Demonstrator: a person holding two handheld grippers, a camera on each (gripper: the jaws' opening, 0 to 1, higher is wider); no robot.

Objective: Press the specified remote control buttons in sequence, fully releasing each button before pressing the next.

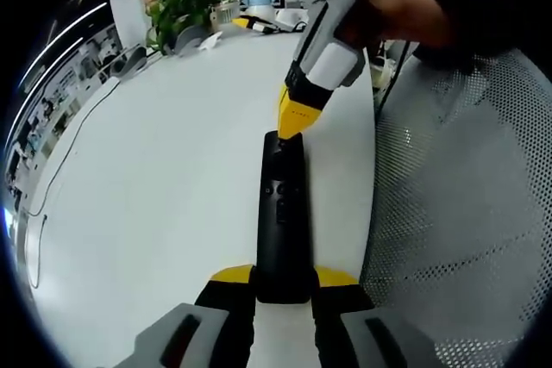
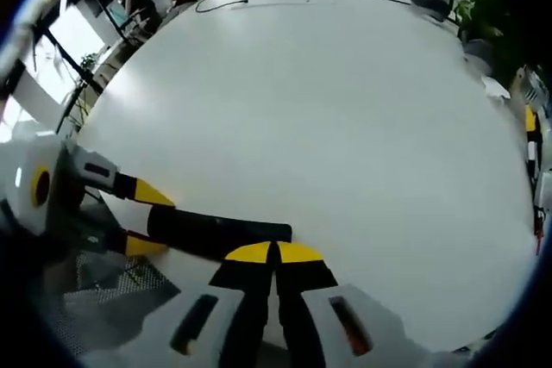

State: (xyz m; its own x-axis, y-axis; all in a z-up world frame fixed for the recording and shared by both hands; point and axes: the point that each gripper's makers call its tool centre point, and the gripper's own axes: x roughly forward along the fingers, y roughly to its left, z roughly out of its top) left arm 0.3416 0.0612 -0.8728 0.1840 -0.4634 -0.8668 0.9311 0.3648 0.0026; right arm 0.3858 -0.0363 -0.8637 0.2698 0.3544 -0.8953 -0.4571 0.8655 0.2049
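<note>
Left claw (image 1: pixel 283 280) grips the remote (image 1: pixel 282 213) on the counter (image 1: pixel 155 178); right claw (image 2: pixel 274 252) (clenched, yellow-tipped) touches its top.

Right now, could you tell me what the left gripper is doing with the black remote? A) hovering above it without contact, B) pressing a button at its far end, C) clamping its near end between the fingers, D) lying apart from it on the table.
C: in the left gripper view the left gripper has the remote wedged between its yellow-tipped fingers, while the right gripper presses the far end.
</note>
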